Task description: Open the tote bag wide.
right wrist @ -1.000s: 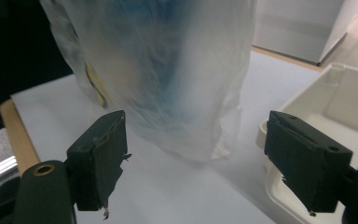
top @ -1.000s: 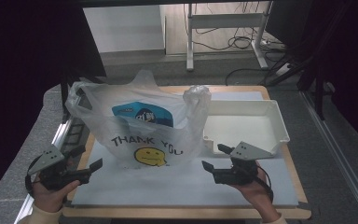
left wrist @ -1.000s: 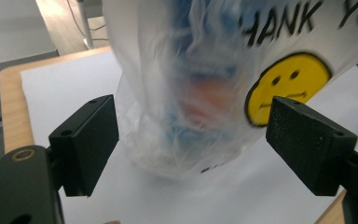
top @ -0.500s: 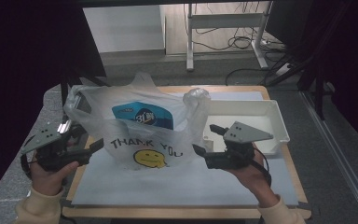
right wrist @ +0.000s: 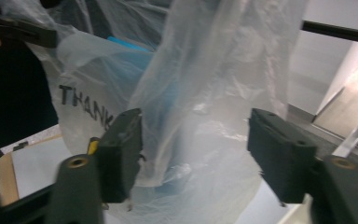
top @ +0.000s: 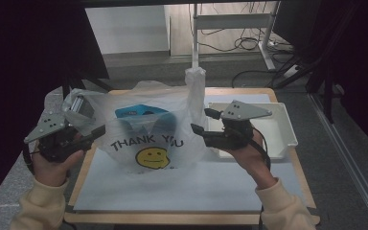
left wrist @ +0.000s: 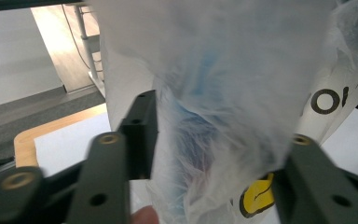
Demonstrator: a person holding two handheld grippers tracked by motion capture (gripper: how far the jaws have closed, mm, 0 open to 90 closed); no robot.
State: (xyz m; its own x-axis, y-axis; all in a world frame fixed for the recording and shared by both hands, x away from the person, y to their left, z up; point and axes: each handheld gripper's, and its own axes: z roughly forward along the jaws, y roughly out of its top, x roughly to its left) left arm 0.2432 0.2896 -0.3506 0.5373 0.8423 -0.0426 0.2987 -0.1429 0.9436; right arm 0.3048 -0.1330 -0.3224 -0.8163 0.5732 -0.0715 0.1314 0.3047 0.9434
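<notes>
1. Setting: dim room with a grey floor and loose cables beyond; wooden-edged counter (top: 287,158) covered by a pale sheet.
2. Thin white plastic carrier bag printed "THANK YOU" with a yellow smiley face (top: 148,143): stands at the middle of the counter, one handle drawn up into a tall twisted peak at its right side. A blue-labelled item shows through the film; what it is cannot be told.
3. Shallow white rectangular plastic tray (top: 287,129): on the counter just right of the bag, looks empty.
4. Left tongs (top: 93,132): held at the bag's left flank, jaws standing wide. In the left gripper view the film lies between them, not yet pinched.
5. Right tongs (top: 202,122): held at the bag's right flank below the raised handle, jaws wide. In the right gripper view bag film hangs between the two pads, unclamped.
6. Step in hand (judged): taking hold of both sides of the bag, probably to lift or open it.
7. Handling note: gather several folds of film well into each gap before closing; a single layer is likely to slip or tear. Close both sides evenly and keep the pull level so the contents do not tip.
</notes>
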